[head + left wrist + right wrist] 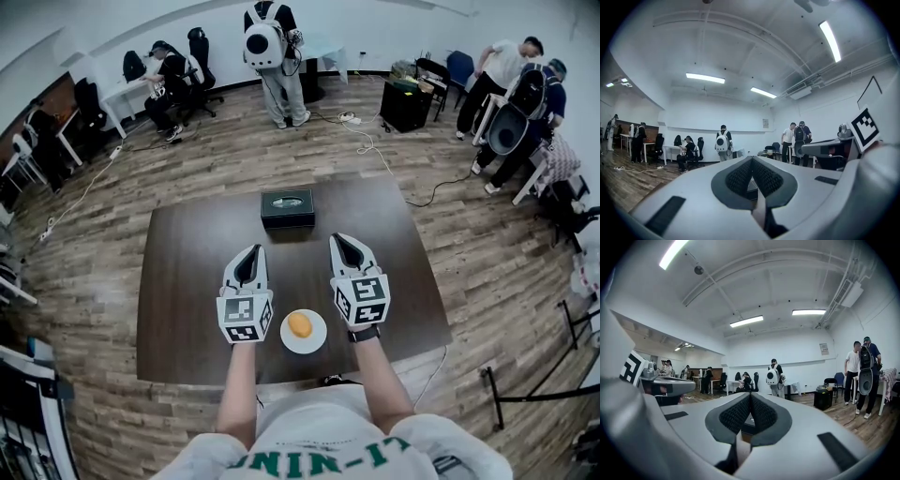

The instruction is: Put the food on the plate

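The plate, small, white and round, sits at the near edge of the dark surface, about midway along that edge. The food, a rounded orange piece, lies on it, near the plate's middle.

The two claws flank the plate, both pointing toward the far edge. The left claw is just left of the plate. It is clenched, its ribbed pads pressed together with nothing between them. The right claw is just right of the plate and reaches a little farther over the surface. It is also clenched and empty, pads meeting at the tips.

Beyond both claws, near the far edge and roughly centred, stands a black box.

Past the surface, on the wooden floor, a person with a white backpack stands.
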`<state>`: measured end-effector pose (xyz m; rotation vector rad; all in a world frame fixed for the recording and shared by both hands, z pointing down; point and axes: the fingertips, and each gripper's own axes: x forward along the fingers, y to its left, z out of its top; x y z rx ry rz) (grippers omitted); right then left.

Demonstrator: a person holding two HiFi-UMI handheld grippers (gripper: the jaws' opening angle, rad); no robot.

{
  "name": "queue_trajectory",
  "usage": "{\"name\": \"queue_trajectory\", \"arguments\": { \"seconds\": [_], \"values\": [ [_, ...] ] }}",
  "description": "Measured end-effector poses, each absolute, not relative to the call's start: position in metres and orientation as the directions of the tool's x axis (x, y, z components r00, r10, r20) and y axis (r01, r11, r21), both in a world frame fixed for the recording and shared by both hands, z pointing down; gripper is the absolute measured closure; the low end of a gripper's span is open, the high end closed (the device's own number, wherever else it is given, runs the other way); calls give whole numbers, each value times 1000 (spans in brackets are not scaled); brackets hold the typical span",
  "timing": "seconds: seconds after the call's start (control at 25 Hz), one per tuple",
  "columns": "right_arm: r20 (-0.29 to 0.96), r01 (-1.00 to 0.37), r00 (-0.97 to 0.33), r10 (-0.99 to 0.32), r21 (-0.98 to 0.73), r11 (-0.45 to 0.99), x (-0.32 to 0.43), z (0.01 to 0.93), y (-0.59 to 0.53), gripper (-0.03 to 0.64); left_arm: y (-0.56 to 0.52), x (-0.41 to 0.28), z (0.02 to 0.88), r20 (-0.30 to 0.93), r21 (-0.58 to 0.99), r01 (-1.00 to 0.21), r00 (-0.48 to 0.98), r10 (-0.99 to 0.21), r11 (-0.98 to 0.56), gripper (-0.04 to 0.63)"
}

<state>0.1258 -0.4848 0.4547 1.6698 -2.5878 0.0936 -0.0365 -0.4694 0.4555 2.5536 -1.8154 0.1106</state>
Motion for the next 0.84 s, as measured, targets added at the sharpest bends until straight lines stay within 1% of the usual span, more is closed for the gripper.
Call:
{"name": "queue_trajectory", "arguments": {
  "seconds": [0.24, 0.84],
  "values": [
    [76, -907, -420, -904, -22, 420, 125, 451, -484, 600, -466, -33, 457, 69, -36, -941, 332, -941, -335, 583],
    [80, -885, -466, -881, -23, 466, 111, 454, -489, 600, -466, -51, 471, 116, -50, -959, 273, -955, -281, 583]
  ]
}}
